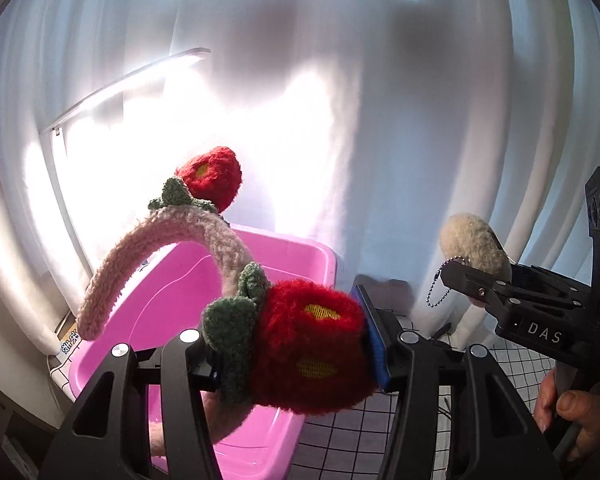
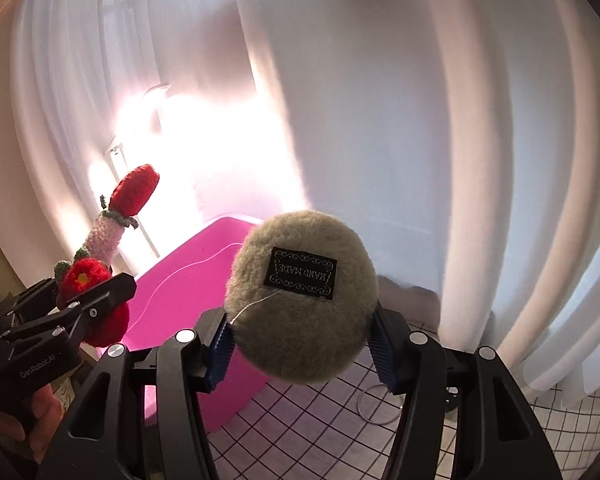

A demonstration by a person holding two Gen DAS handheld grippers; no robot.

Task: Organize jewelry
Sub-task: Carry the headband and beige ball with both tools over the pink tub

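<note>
My left gripper (image 1: 296, 352) is shut on a pink knitted headband (image 1: 148, 240) with red woolly flowers (image 1: 316, 344) and green leaves, held in the air above a pink plastic bin (image 1: 300, 256). It also shows at the left of the right wrist view (image 2: 104, 236). My right gripper (image 2: 300, 344) is shut on a round beige plush charm (image 2: 300, 312) with a black "HAND MADE" label, held just right of the bin (image 2: 180, 300). In the left wrist view the charm (image 1: 474, 246) and its ball chain (image 1: 438, 284) hang at the right.
White curtains (image 1: 380, 120) hang close behind, brightly backlit. A lamp arm (image 1: 128, 80) stands at the left. A white cloth with a black grid (image 2: 300, 432) covers the table. A thin metal ring (image 2: 374, 406) lies on it.
</note>
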